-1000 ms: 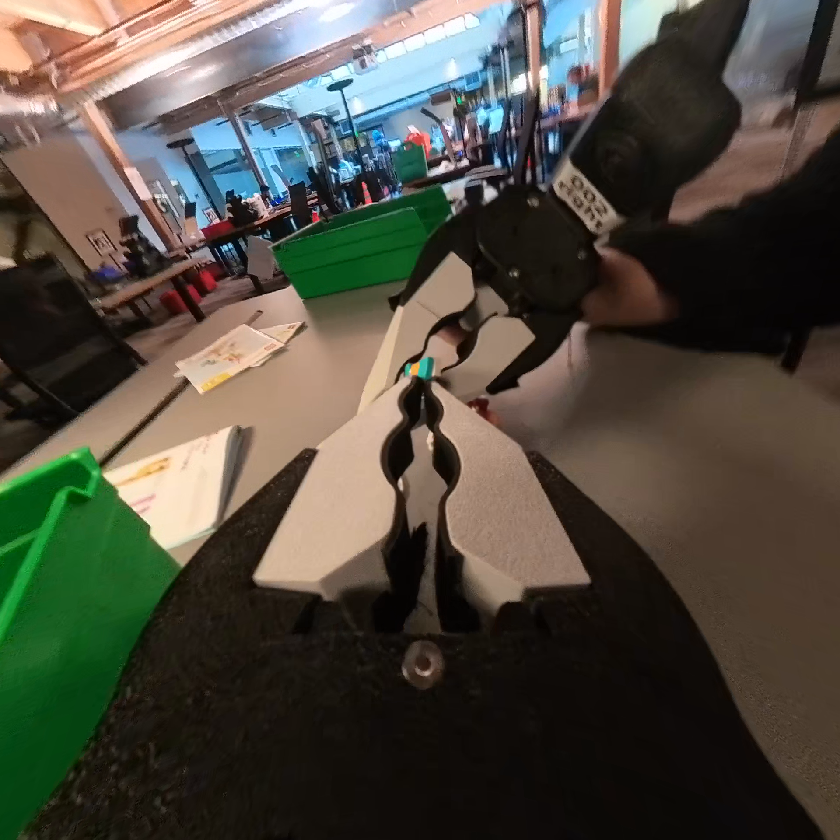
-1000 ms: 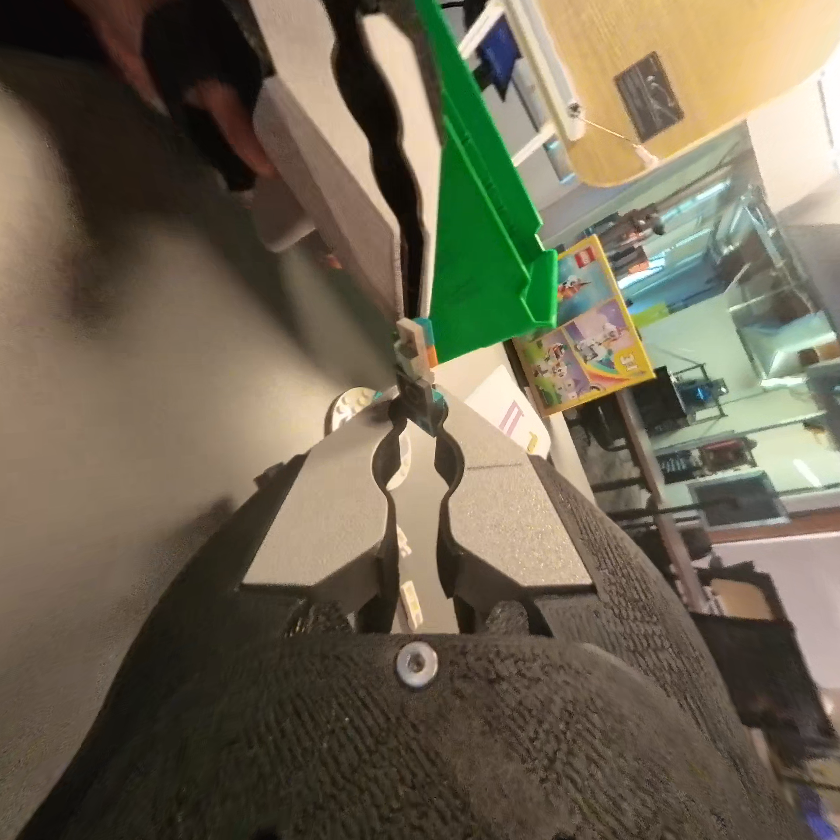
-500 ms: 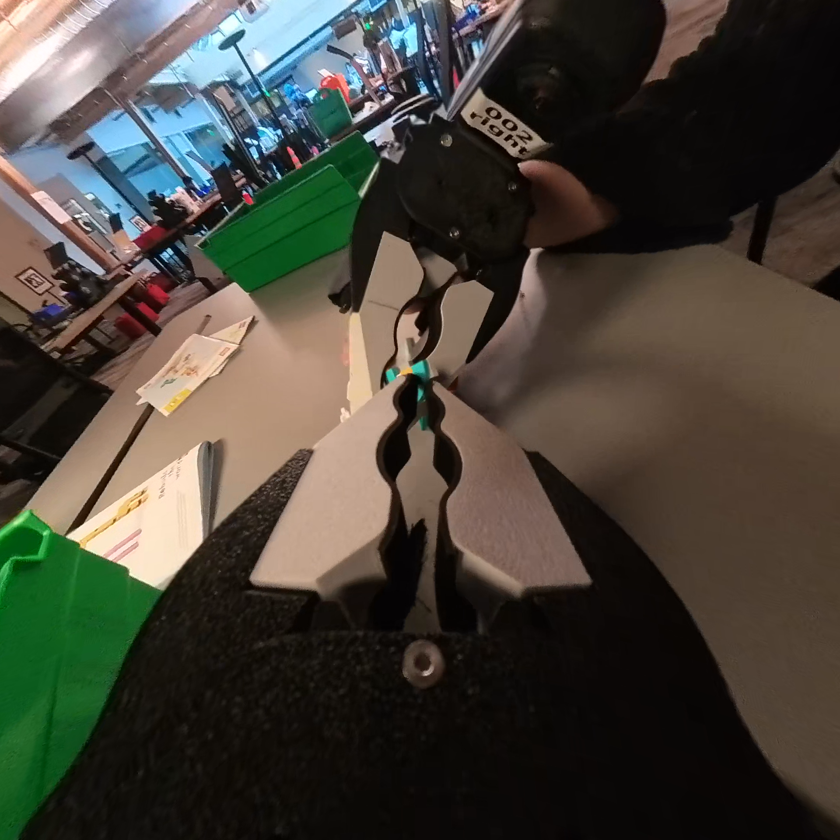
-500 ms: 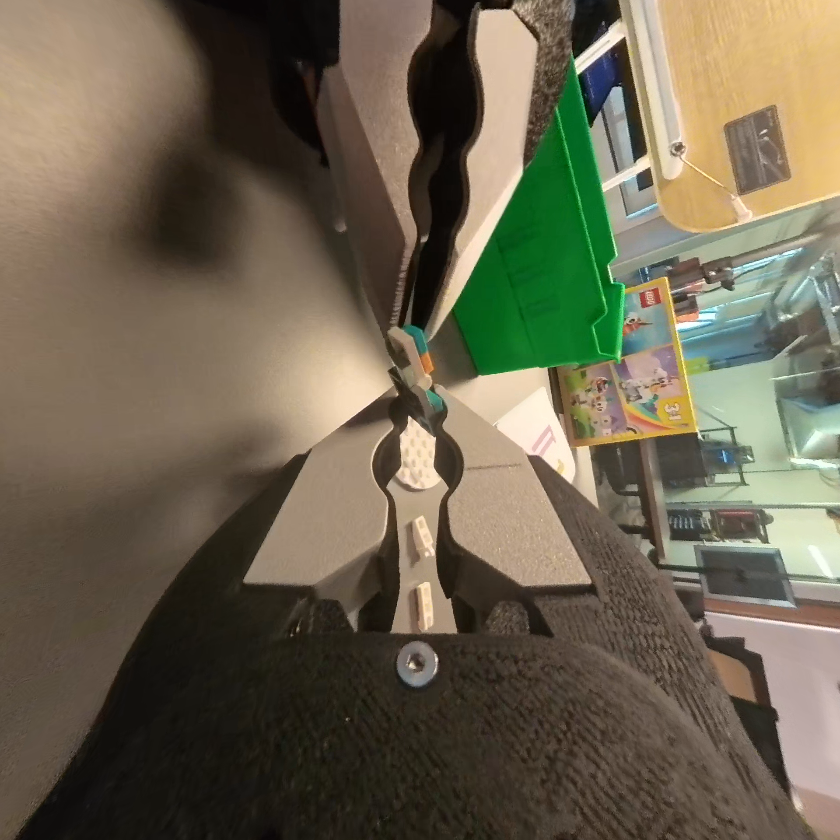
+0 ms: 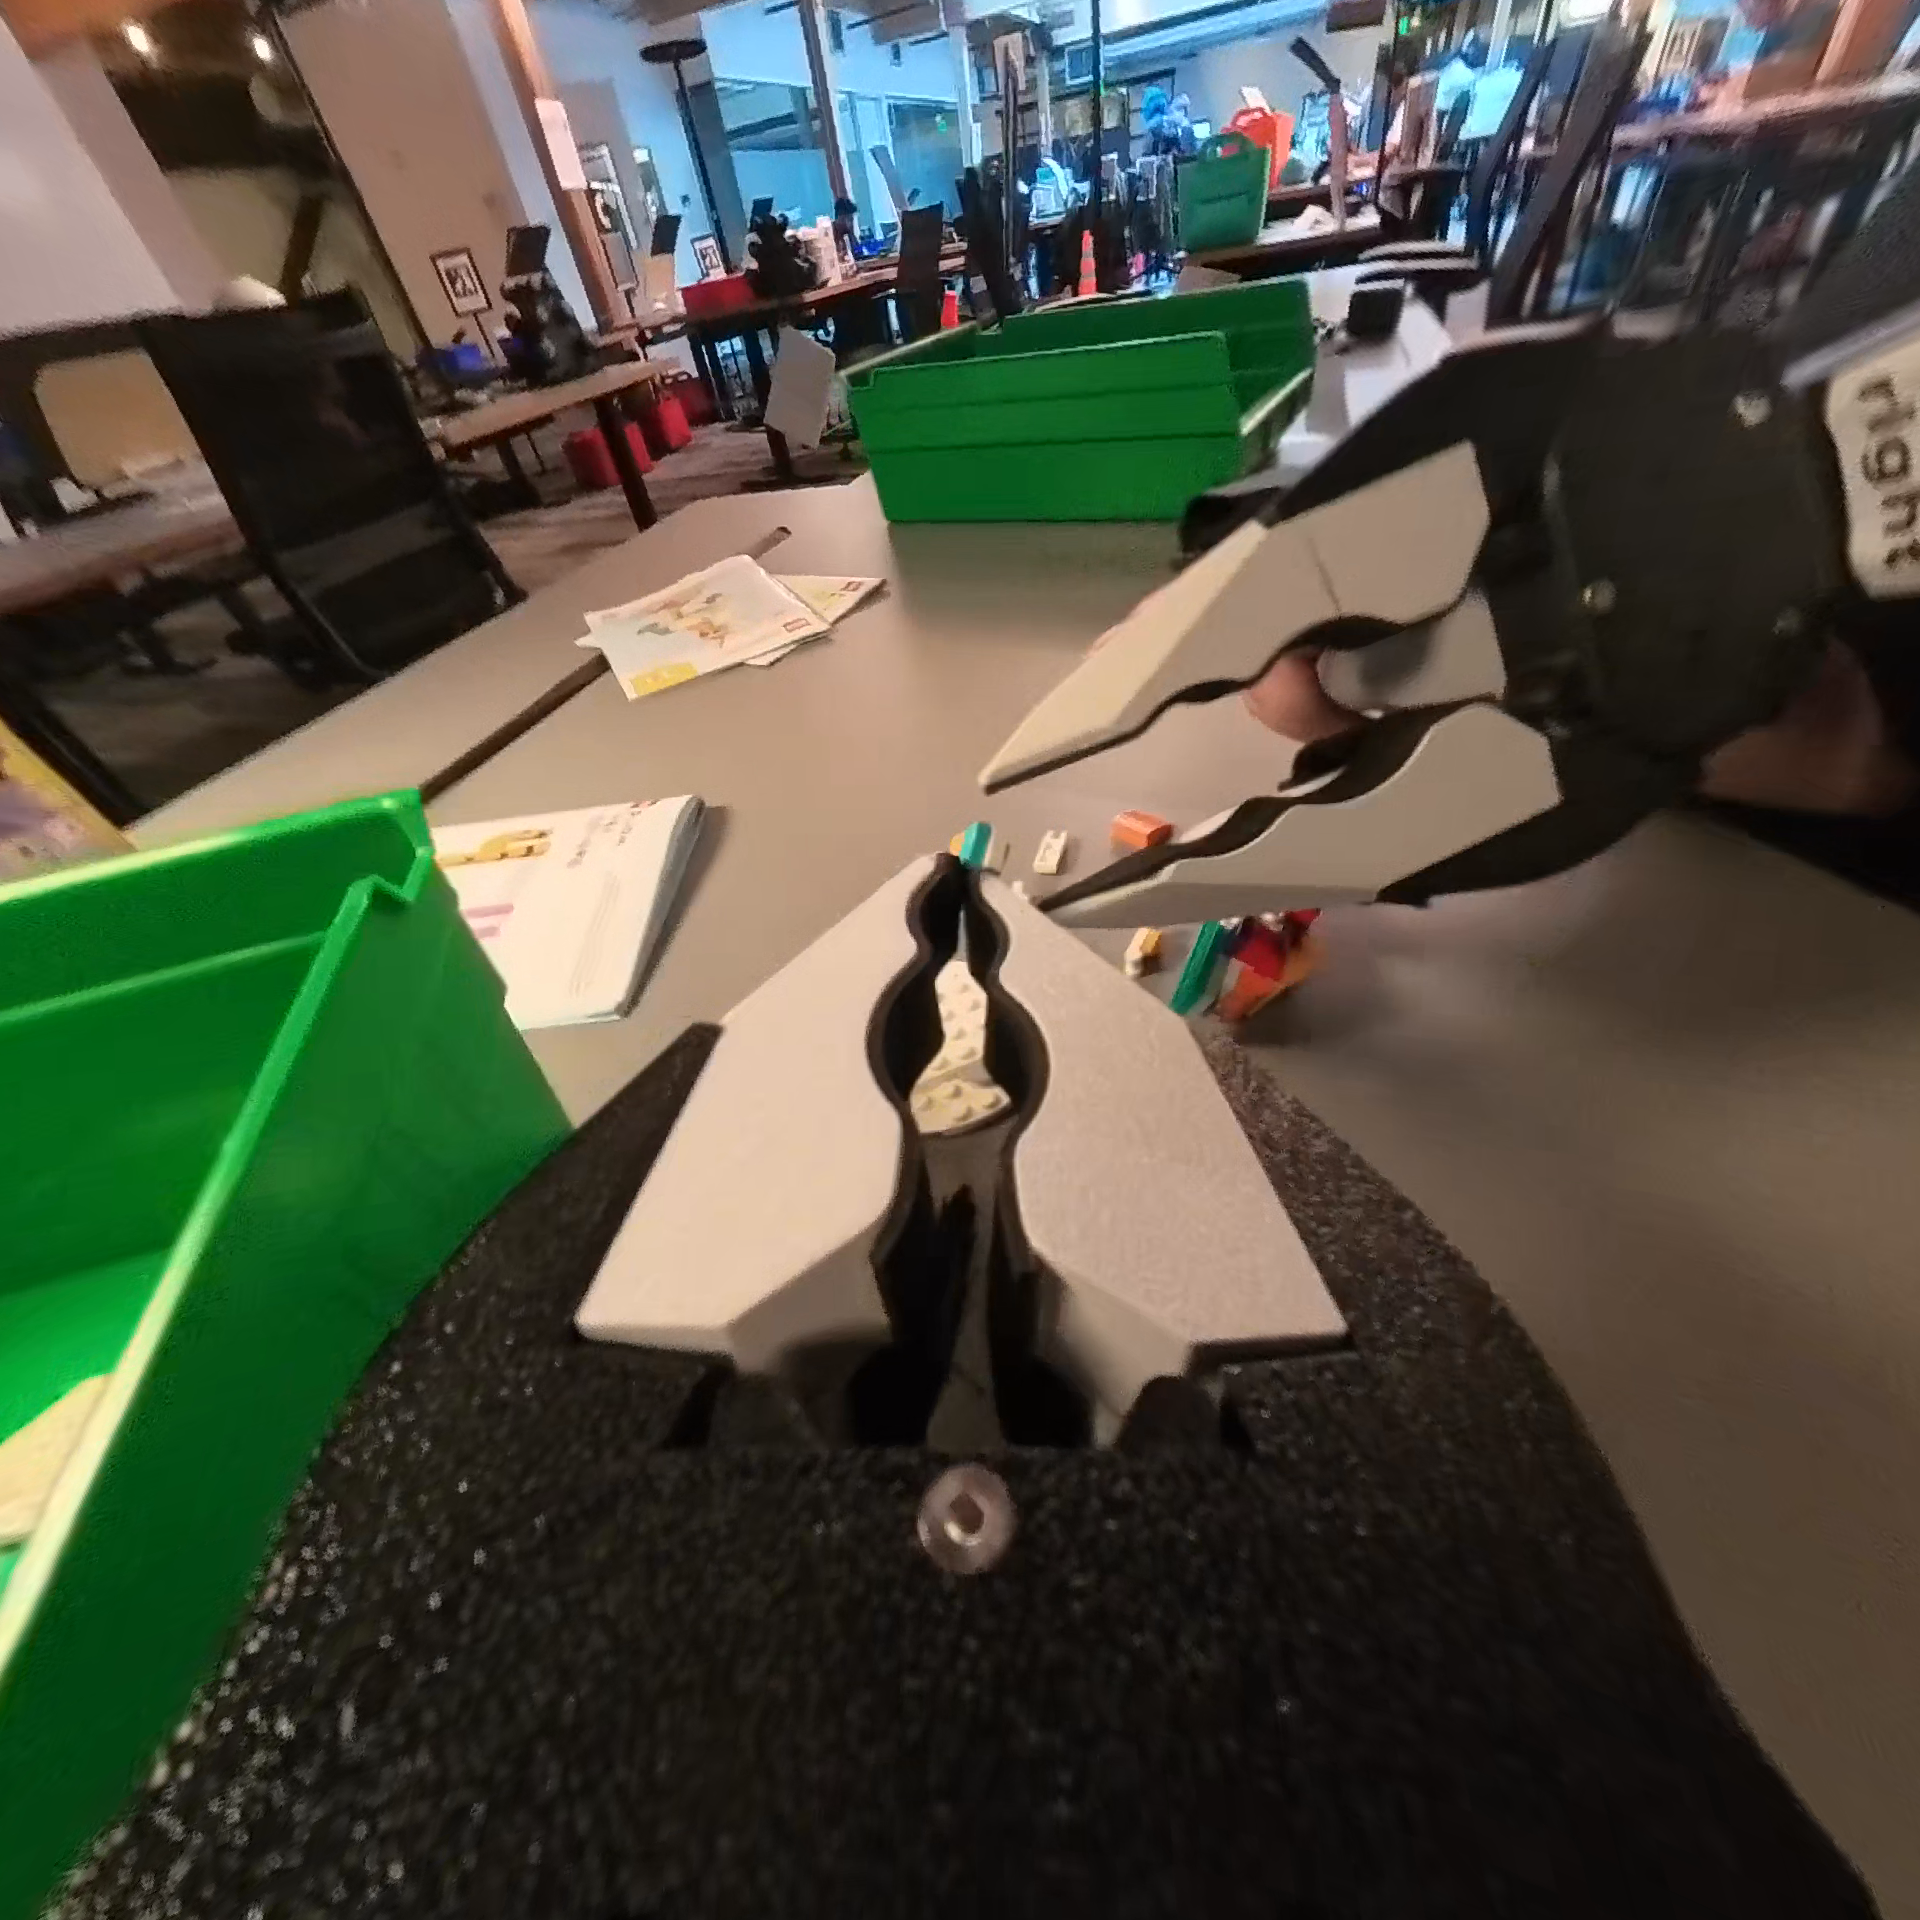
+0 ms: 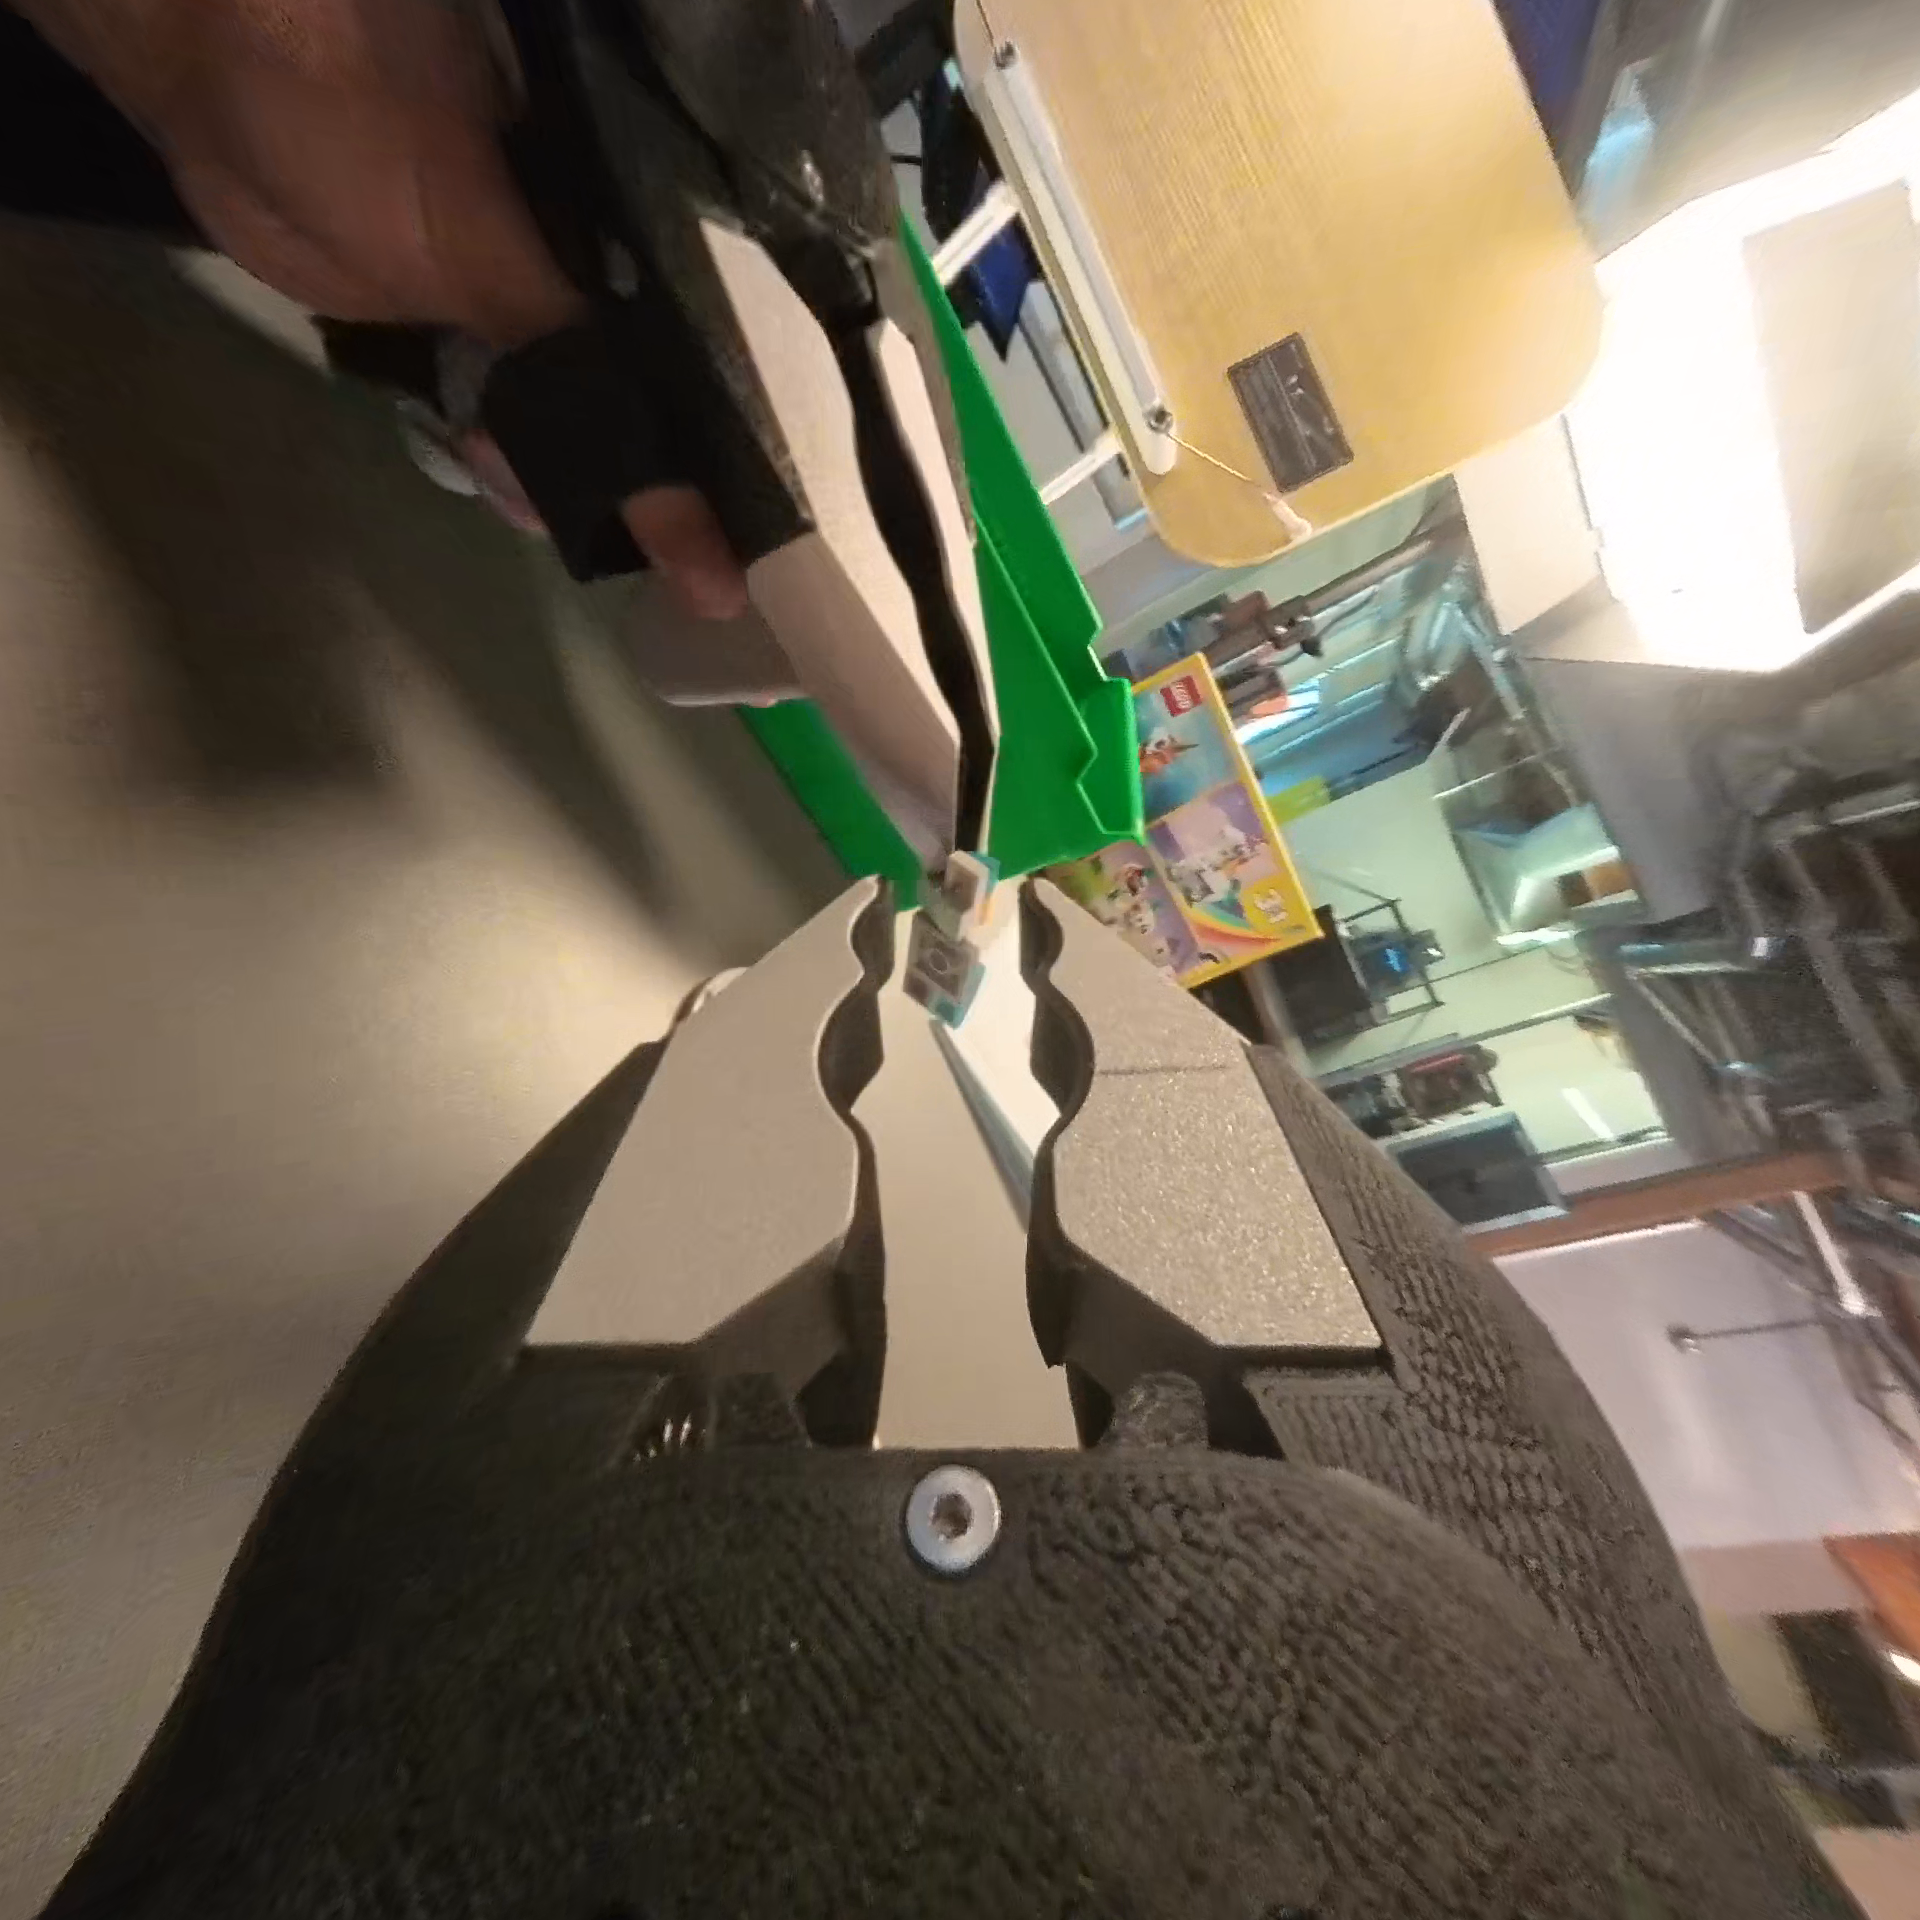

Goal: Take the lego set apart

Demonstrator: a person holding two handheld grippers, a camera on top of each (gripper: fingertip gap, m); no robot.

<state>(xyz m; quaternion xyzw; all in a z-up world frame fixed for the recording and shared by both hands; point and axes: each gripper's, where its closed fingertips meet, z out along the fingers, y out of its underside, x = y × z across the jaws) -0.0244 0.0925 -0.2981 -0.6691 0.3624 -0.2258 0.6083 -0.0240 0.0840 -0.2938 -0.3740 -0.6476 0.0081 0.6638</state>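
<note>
While the left gripper (image 5: 964, 894) stays clamped on a small teal-and-white stack (image 6: 951, 935), the right gripper (image 6: 951, 914) gapes around it without touching. Judging by this, a separation is midway; next, the right should close on the lower brick and twist.

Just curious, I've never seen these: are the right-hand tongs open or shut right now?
Open. The right tongs have their two grey fingers spread, with table showing between them; the small teal-and-white lego piece is pinched by the left tongs.
</note>
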